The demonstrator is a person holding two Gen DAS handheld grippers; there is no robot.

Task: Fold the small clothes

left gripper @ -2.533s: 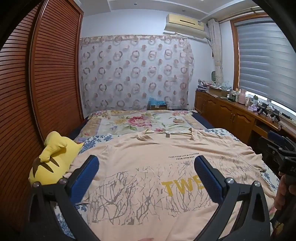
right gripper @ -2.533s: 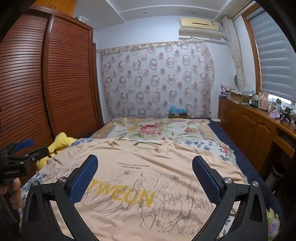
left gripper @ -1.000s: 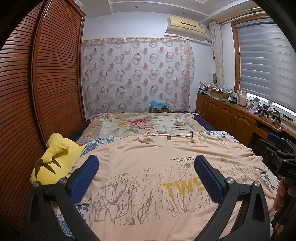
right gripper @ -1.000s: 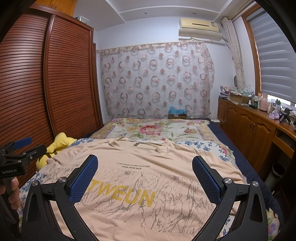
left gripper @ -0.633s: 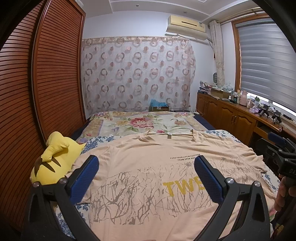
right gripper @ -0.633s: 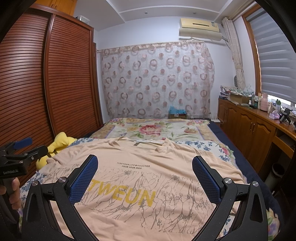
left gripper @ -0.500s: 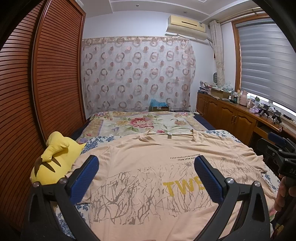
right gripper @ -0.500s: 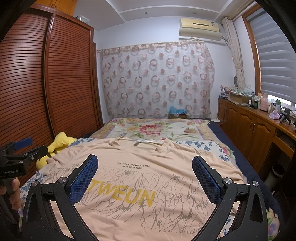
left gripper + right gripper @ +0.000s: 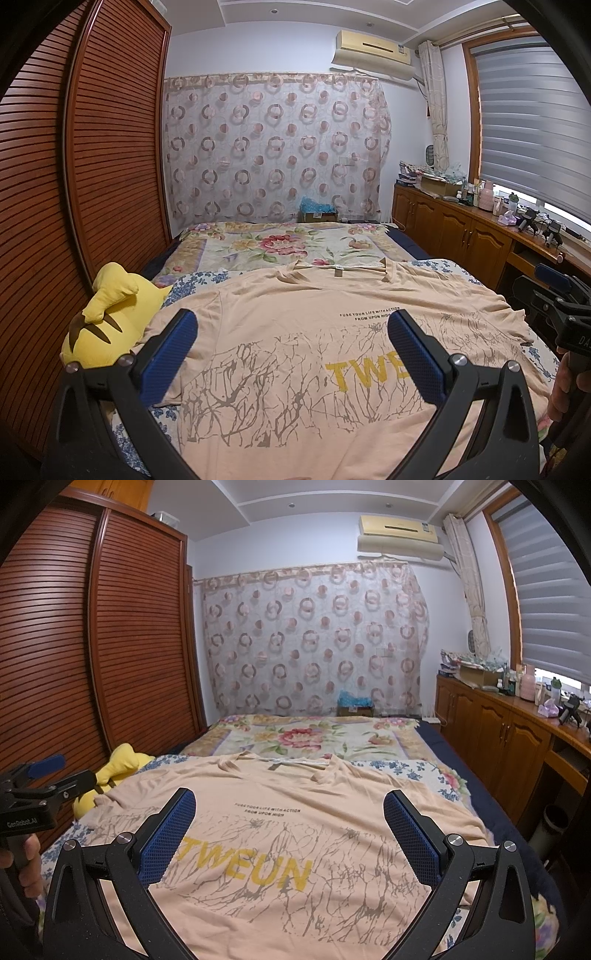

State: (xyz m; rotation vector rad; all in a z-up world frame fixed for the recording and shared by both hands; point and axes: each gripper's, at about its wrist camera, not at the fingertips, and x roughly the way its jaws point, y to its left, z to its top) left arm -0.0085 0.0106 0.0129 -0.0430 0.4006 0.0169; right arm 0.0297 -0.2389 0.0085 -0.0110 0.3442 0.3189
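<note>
Nothing is being folded yet, judging by how things lie. The peach T-shirt (image 9: 280,834) is being shown spread flat, print side up, on the bed (image 9: 436,771), collar toward the far end and hem toward the camera. Both sleeves are lying out to the sides; no crease or fold-over is visible anywhere on it, only small wrinkles near the right sleeve edge.

The left gripper (image 9: 291,332) is being held above the shirt's left half w/ jaws spread wide, nothing between them. The right gripper (image 9: 290,808) is being held above the right half, jaws likewise fully apart & empty. Neither is touching fabric, as far as can be told.

A yellow plush toy (image 9: 110,317) is lying just beside the left sleeve, against the wooden wardrobe (image 9: 74,184) side; it may be in the way when that sleeve is being folded in.

So approx. zero of the task is done: sleeves, sides and the hem-to-collar fold are all remaining. Other clothes to fold aren't being shown in either view.
</note>
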